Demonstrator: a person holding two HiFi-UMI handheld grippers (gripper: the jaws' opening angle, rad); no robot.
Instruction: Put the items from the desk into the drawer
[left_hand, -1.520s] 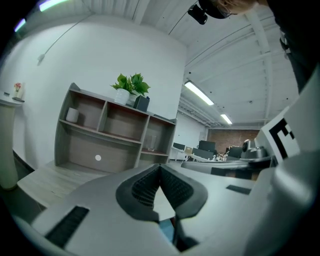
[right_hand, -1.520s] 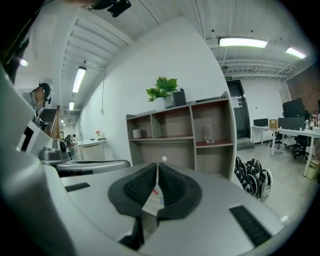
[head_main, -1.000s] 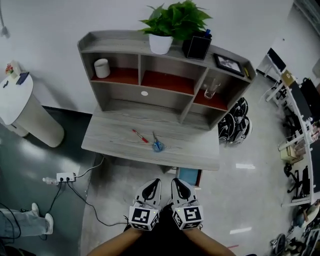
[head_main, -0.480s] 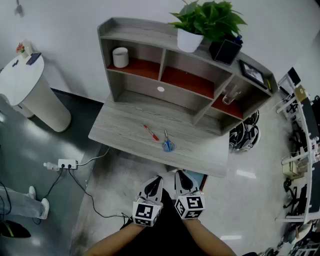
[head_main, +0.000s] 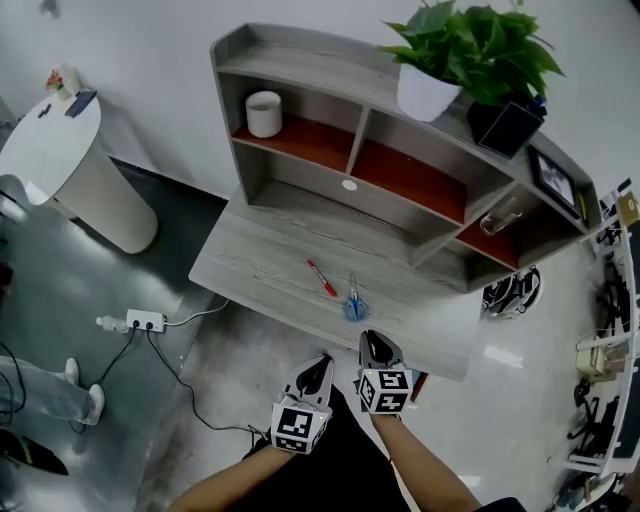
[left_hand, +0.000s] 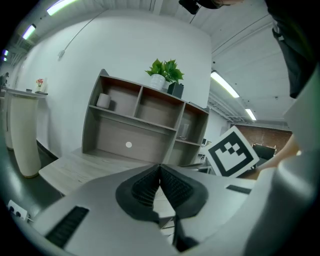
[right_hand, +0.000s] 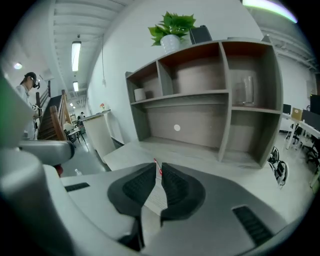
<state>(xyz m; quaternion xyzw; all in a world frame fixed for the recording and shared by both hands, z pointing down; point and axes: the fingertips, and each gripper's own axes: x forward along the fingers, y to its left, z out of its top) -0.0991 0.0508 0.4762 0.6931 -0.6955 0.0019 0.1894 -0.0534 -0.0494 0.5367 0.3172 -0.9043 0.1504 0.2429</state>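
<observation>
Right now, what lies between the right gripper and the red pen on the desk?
The scissors with blue handles lie between the right gripper and the red pen; the rest is bare desk. The head view shows this.

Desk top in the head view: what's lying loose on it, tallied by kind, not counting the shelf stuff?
Pen, red: 1
Scissors, blue handles: 1
Total: 2
</observation>
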